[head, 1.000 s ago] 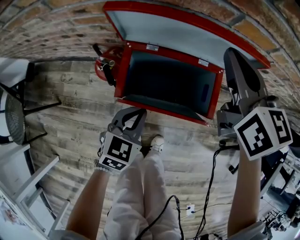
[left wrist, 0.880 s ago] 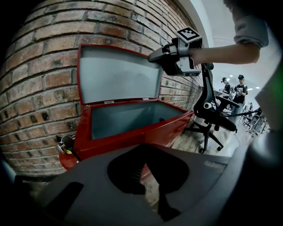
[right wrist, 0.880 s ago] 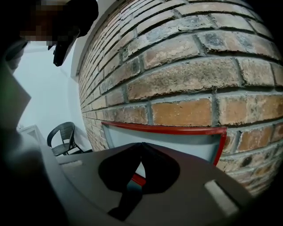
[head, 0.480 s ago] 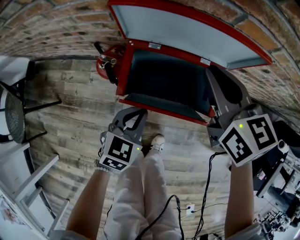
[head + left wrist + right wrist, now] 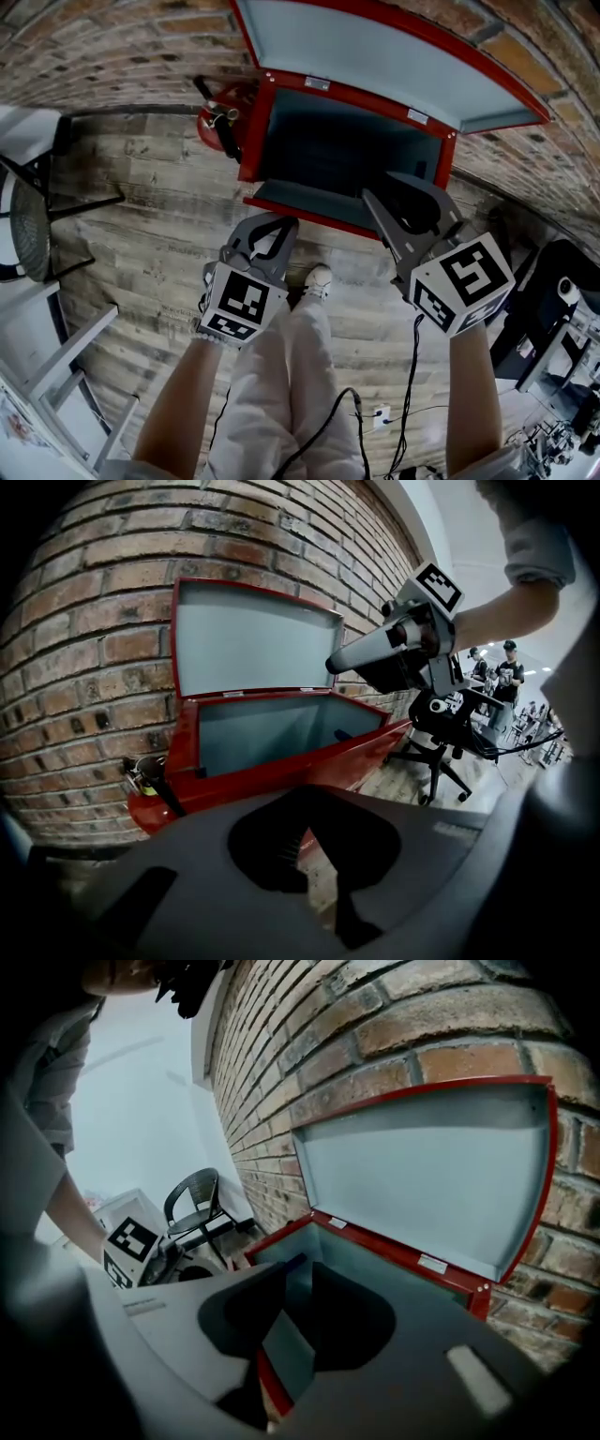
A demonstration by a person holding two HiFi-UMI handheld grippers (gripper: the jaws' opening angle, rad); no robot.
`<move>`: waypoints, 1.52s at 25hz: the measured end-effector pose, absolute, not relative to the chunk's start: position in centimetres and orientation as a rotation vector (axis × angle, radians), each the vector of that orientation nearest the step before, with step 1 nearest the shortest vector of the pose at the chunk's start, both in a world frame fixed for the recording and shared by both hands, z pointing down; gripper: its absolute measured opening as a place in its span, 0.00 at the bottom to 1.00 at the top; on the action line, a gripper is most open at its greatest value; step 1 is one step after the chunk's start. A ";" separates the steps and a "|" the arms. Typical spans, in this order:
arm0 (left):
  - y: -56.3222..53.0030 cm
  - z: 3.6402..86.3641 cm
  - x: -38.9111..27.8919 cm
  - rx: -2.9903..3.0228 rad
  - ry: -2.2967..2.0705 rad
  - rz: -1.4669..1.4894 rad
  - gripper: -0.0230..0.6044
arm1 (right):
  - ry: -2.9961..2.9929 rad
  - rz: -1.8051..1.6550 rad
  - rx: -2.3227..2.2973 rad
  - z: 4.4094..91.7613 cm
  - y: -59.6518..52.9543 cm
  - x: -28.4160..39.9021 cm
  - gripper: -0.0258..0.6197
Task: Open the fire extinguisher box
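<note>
We see the box [image 5: 309, 150] on the floor [image 5: 150, 216], long side along the brick wall [image 5: 112, 47], mouth up, lid [image 5: 375, 56] leaning back. Our right gripper [image 5: 386, 187], jaws just opening and empty, hides its front right corner. Our left gripper [image 5: 272, 223] is pinched together, empty.

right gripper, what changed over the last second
The right gripper came down from beside the right edge of the lid to the front right of the box. Its jaws have just been opening, with nothing between them. The open lid, the box and the left gripper stayed put.
</note>
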State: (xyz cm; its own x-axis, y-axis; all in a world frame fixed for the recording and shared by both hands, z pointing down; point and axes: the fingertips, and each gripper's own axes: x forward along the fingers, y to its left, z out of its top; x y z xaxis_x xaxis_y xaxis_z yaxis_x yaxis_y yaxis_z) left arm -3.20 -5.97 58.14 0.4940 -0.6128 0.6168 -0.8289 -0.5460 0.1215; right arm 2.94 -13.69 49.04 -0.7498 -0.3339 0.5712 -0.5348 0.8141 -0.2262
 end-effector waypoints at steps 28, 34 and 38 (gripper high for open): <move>-1.6 59.6 -3.2 2.341 -1.152 0.758 0.04 | -2.228 0.515 -0.048 56.8 -1.8 1.6 0.18; -0.2 60.1 -3.3 2.327 -1.138 0.759 0.04 | -2.199 0.488 -0.096 57.6 -0.5 1.6 0.15; 0.7 60.1 -3.4 2.315 -1.134 0.755 0.04 | -2.196 0.490 -0.108 57.9 0.2 1.7 0.14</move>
